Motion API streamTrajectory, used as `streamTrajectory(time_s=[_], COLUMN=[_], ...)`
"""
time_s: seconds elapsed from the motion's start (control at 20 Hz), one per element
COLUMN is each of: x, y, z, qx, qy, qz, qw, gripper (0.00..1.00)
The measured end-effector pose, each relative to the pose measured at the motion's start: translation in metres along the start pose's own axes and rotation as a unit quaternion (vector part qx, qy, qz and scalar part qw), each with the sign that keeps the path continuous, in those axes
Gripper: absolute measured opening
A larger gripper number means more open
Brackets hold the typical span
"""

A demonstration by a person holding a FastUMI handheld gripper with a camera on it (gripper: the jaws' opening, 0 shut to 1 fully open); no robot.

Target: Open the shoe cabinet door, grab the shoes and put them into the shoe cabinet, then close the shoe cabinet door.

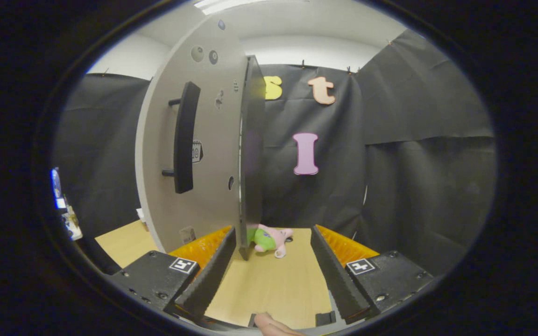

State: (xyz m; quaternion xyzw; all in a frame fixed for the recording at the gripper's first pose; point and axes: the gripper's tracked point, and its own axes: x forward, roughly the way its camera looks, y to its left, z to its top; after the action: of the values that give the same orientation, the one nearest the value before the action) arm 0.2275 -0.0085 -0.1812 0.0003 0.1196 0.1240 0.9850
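Cabinet door (203, 140) — tag sticker unreadable — just ahead of spread gripper (273, 252).

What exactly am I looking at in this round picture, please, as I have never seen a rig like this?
This is a handheld gripper, carried by a person, with a camera looking forward along its two fingers. The jaws are open and hold nothing. Just ahead stands a grey cabinet door with a dark handle, swung open and seen nearly edge-on. Beyond its lower edge a pink and green shoe lies on the wooden surface. A fingertip peeks in below.
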Motion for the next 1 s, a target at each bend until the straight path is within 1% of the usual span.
streamTrajectory(time_s=[0.15,0.35,0.45,0.55,0.6,0.7,0.75,0.8,0.85,0.9,0.95,1.0], x=[0.008,0.014,0.017,0.022,0.024,0.029,0.032,0.033,0.035,0.044,0.040,0.041], y=[0.009,0.027,0.028,0.022,0.025,0.042,0.056,0.076,0.090,0.098,0.104,0.118], z=[0.006,0.019,0.026,0.035,0.042,0.045,0.042,0.038,0.035,0.030,0.032,0.026], qx=[-0.005,-0.033,-0.042,-0.041,-0.039,-0.039,-0.039,-0.035,-0.041,-0.048,-0.045,-0.044], qy=[-0.014,-0.029,-0.025,-0.020,-0.023,-0.016,-0.004,0.003,0.011,0.011,0.014,0.021], qz=[0.030,0.059,0.050,0.027,0.029,0.053,0.075,0.106,0.120,0.124,0.133,0.144], qw=[0.999,0.997,0.998,0.999,0.999,0.998,0.996,0.994,0.992,0.991,0.990,0.988], gripper=[1.00,1.00,1.00,1.00,1.00,1.00,1.00,1.00,1.00,0.96,0.90,0.91])
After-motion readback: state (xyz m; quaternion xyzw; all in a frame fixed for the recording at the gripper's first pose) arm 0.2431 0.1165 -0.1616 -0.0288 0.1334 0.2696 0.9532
